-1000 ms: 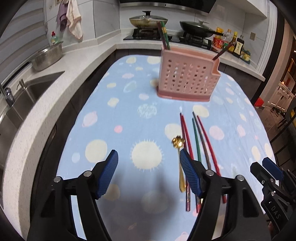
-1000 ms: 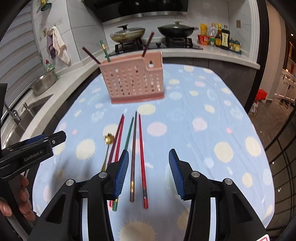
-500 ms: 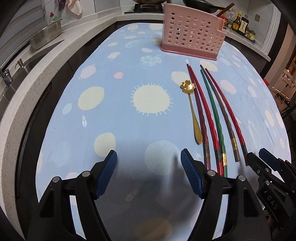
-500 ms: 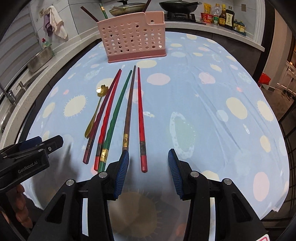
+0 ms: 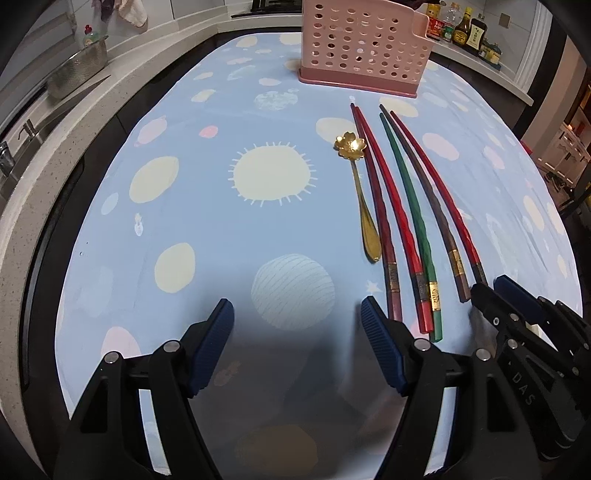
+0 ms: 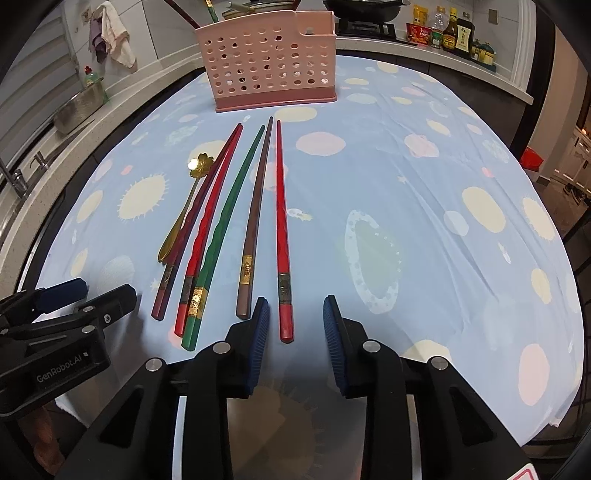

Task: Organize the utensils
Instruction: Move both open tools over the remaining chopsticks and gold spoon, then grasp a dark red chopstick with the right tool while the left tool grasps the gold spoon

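Several chopsticks lie side by side on the blue spotted cloth: dark red [image 6: 195,218], red [image 6: 208,221], green [image 6: 225,218], brown [image 6: 255,218] and bright red [image 6: 281,221]. A gold flower-headed spoon [image 6: 184,206] lies left of them. A pink perforated holder [image 6: 271,59] stands behind, with a few chopsticks in it. My right gripper [image 6: 295,314] is open, its fingertips either side of the bright red chopstick's near end. My left gripper [image 5: 297,314] is open and empty, left of the chopstick [image 5: 388,221] ends and the spoon [image 5: 360,192].
A sink [image 5: 22,136] and a steel bowl [image 5: 77,74] sit on the counter at left. Sauce bottles [image 6: 450,33] stand at the back right by the stove. The table edge [image 6: 535,424] runs close in front and at right.
Both grippers have dropped and tilted down towards the near ends of the chopsticks. The right gripper now brackets the bright red chopstick's end. Nothing on the cloth has moved.
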Motion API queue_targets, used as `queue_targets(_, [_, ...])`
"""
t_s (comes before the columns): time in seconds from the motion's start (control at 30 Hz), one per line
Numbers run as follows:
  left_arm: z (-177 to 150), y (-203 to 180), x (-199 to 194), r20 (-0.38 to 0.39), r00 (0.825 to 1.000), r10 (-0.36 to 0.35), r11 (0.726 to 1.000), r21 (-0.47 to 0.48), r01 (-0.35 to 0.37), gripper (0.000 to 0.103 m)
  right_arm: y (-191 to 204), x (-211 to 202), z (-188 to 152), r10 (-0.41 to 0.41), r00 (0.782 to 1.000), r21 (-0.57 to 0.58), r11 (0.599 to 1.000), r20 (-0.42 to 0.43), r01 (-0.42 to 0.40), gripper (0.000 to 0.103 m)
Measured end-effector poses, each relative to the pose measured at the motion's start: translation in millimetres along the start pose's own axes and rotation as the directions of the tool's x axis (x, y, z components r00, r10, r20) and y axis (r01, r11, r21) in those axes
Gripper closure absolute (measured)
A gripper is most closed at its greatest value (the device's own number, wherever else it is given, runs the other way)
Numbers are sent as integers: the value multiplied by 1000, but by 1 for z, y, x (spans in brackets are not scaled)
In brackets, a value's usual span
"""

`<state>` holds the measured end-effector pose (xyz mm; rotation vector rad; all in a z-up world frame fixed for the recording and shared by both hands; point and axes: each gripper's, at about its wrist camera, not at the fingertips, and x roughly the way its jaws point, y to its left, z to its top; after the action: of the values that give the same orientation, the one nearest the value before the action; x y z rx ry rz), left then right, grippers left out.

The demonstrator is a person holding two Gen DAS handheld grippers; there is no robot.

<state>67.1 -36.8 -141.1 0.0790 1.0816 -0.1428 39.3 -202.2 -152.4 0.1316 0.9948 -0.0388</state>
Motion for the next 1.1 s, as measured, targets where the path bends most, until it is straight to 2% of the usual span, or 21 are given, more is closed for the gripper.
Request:
queue_targets(0.2, [0, -8, 7, -8, 1000, -2, 1000, 9, 2, 30, -4, 2, 2, 2, 1000, 11, 1000, 3, -2, 87])
queue_targets(0.47, [6, -15, 11, 3, 1000, -24, 1000, 17, 24, 30, -8, 2, 2, 13, 1000, 24, 1000, 1, -13, 94])
queue_targets(0.73, [9, -24, 6, 13, 998, -66, 997, 30, 66, 30, -9, 2, 2, 24, 1000, 31, 999, -2, -24, 95])
queue_targets(1.1, [13, -23, 13, 17, 998, -58, 998, 38, 57, 28, -10, 2, 2, 31, 1000, 35, 999, -6, -30, 95])
